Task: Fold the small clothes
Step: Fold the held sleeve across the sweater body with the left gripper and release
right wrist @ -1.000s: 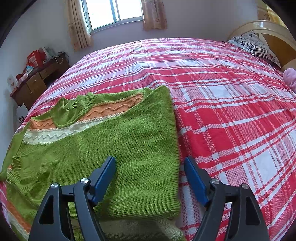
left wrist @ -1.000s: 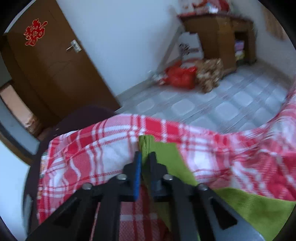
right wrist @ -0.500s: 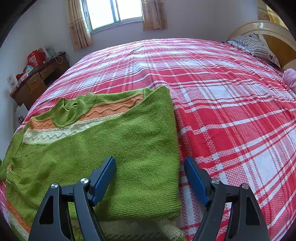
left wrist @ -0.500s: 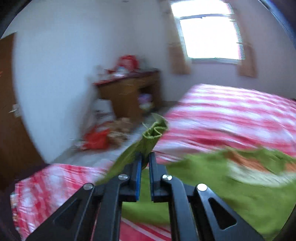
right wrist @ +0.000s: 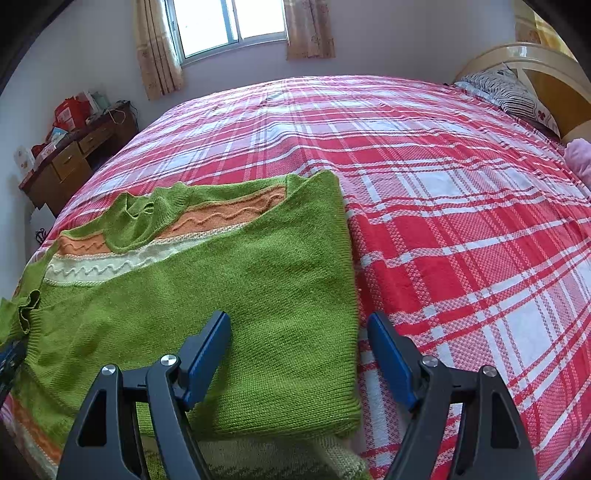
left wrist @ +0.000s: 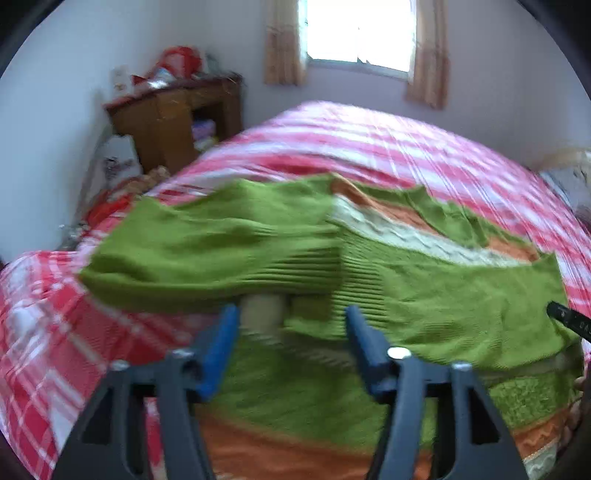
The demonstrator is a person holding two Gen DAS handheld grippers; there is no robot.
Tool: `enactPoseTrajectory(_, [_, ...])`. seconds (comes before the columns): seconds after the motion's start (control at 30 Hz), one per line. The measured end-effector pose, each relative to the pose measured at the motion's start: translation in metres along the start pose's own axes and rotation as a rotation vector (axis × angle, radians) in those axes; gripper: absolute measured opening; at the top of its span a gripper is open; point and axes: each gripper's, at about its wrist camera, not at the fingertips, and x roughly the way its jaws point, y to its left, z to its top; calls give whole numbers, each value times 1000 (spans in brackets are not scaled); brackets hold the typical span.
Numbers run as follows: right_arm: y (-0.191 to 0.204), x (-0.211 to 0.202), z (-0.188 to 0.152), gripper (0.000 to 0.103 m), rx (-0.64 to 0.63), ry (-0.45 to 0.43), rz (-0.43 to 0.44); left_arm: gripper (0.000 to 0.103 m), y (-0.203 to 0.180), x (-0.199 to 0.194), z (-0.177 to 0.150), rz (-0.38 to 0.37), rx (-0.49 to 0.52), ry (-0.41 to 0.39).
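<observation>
green sweater [right wrist: 258, 280] with orange and cream wavy bands, red-and-white plaid bedspread [right wrist: 461, 206], blue pads [right wrist: 207, 350]

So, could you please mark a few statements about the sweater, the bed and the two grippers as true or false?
1. The green sweater lies on a red and white plaid bedspread. True.
2. The right gripper is clamped on the sweater's hem. False: its jaws stand wide apart with nothing pinched between them.
3. A window with curtains is on the wall beyond the bed. True.
4. The sweater is plain green all over. False: orange and cream wavy bands cross its chest.
5. The left gripper pinches a sleeve tightly. False: its jaws are opening, and the sleeve lies beyond the pads, not pressed between them.
</observation>
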Motion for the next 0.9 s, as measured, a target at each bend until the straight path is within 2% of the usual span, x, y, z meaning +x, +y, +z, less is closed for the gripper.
enactPoseTrajectory(0.03, [-2, -2, 0, 77, 9, -8, 3, 81, 4, -4, -6, 3, -21, -23])
enactPoseTrajectory(0.07, [-2, -6, 0, 77, 14, -18, 5, 83, 12, -10, -8, 2, -46, -36])
enactPoseTrajectory(0.17, [7, -33, -3, 77, 27, -106, 8, 83, 35, -17, -20, 29, -105, -70])
enactPoseTrajectory(0.2, [13, -42, -5, 77, 32, -134, 41, 83, 39, -16, -26, 50, -119, -70])
enactPoseTrajectory(0.23, [30, -57, -6, 77, 23, -176, 116, 83, 43, -11, -31, 61, -137, -58])
enactPoseTrajectory(0.33, [79, -73, -6, 77, -83, -204, 275, 83, 55, 3, -40, 33, -200, 1])
enactPoseTrajectory(0.37, [107, -71, -4, 77, -142, -171, 360, 83, 56, 1, -40, 30, -210, -12])
enactPoseTrajectory(0.4, [121, -68, -4, 77, -166, -146, 390, 83, 57, 1, -40, 27, -223, -14])
enactPoseTrajectory(0.47, [166, -51, -3, 77, -218, -42, 481, 86, 58, 3, -41, 22, -228, -19])
enactPoseTrajectory(0.63, [229, -4, 0, 77, -152, 142, 642, 95, 59, 0, -46, -5, -212, -25])
enactPoseTrajectory(0.73, [252, 14, -5, 77, -149, 192, 643, 99, 60, 1, -46, -30, -214, -29])
enactPoseTrajectory(0.8, [267, 20, -5, 77, -190, 184, 627, 99, 61, 1, -46, -37, -218, -35])
enactPoseTrajectory(0.83, [271, 20, -5, 74, -210, 174, 623, 100, 61, 1, -46, -40, -217, -36])
enactPoseTrajectory(0.87, [279, 19, -4, 65, -263, 165, 616, 101, 61, 2, -46, -42, -215, -37])
enactPoseTrajectory(0.9, [284, 19, -3, 30, -291, 167, 603, 101, 60, 2, -46, -40, -213, -36])
